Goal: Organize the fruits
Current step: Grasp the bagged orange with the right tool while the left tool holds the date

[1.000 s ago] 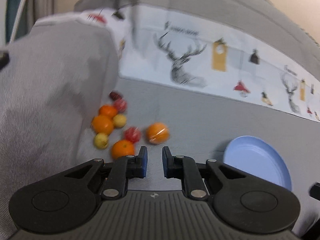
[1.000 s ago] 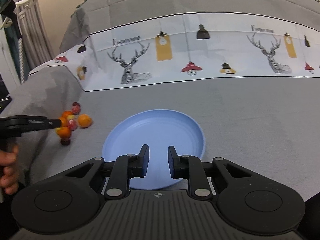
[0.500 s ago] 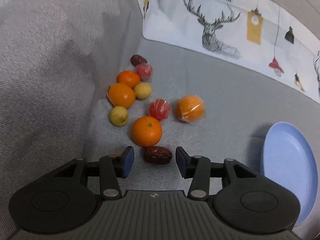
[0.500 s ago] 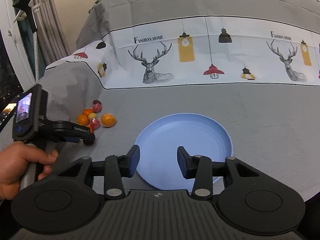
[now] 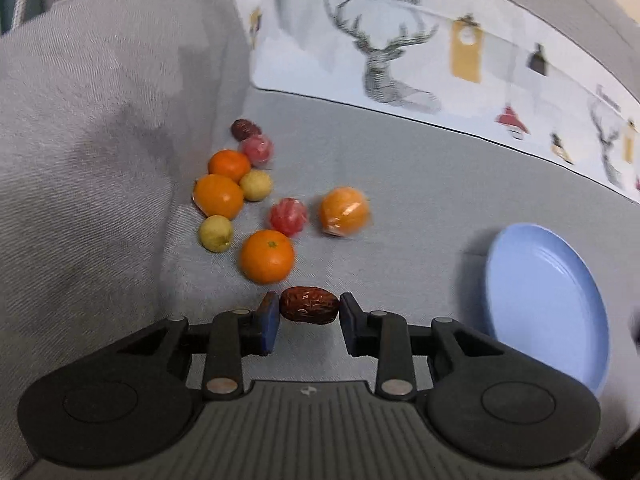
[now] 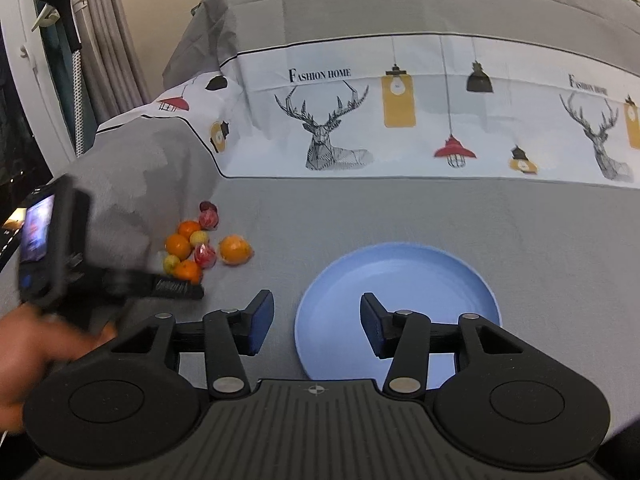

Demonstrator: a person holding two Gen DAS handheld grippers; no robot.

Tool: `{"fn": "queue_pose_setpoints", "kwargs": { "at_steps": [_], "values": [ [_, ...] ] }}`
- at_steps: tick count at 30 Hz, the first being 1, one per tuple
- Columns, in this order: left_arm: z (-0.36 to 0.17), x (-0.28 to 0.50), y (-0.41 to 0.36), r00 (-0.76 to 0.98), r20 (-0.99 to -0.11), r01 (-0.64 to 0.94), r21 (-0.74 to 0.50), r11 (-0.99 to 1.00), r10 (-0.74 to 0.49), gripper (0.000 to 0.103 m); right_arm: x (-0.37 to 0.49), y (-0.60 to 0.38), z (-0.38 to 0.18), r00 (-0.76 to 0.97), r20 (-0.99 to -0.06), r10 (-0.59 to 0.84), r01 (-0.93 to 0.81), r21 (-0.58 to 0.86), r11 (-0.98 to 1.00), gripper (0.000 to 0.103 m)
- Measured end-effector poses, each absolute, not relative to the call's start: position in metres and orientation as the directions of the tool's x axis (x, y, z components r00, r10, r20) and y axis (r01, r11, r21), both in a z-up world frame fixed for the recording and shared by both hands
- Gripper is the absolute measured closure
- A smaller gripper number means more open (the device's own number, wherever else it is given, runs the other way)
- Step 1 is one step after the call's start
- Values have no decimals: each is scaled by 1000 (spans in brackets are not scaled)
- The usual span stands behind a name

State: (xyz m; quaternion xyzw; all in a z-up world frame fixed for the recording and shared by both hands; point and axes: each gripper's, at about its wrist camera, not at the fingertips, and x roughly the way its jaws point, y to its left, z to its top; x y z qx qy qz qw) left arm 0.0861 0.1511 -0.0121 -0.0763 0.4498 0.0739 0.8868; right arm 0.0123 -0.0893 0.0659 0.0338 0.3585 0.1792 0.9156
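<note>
My left gripper (image 5: 309,312) is shut on a brown date (image 5: 309,310), its pads touching both ends. Just beyond it lies a cluster of fruit on the grey bedsheet: an orange (image 5: 267,256), two more oranges, a wrapped orange (image 5: 343,212), two red wrapped fruits, two yellow ones (image 5: 216,233) and another date (image 5: 243,129). The blue plate (image 5: 548,304) lies to the right. My right gripper (image 6: 317,322) is open and empty over the plate's (image 6: 400,280) near left rim. The left gripper (image 6: 176,286) shows blurred by the fruit cluster (image 6: 200,246).
A raised grey fold of bedding (image 5: 100,140) borders the fruit on the left. A white printed band with deer and lamps (image 6: 400,120) runs across the back. Curtains and a rack (image 6: 80,40) stand at far left.
My left gripper closed from open around the brown date onto it. My right gripper opened wider and shifted left over the plate's rim.
</note>
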Motion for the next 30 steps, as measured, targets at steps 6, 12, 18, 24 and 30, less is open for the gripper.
{"fn": "queue_pose_setpoints", "kwargs": {
  "at_steps": [6,12,18,24,30],
  "values": [
    [2,62,145,606,-795,-153,-103,983,11,67,68,-66,66,682,-627,376,-346,176,921,53],
    [1,62,146,622,-783,-168,-112,979,17,67,116,-28,43,631,-632,450,-424,205,882,53],
    [-2,67,151,626,-779,-203,-109,973,43,67,143,7,10,554,-661,507,-485,238,841,47],
    [-3,68,154,624,-779,-228,-108,968,60,67,163,31,-15,507,-677,533,-500,272,822,37],
    [-5,69,158,605,-794,-252,-119,960,60,67,178,53,-28,462,-698,548,-537,271,799,32]
  ]
}}
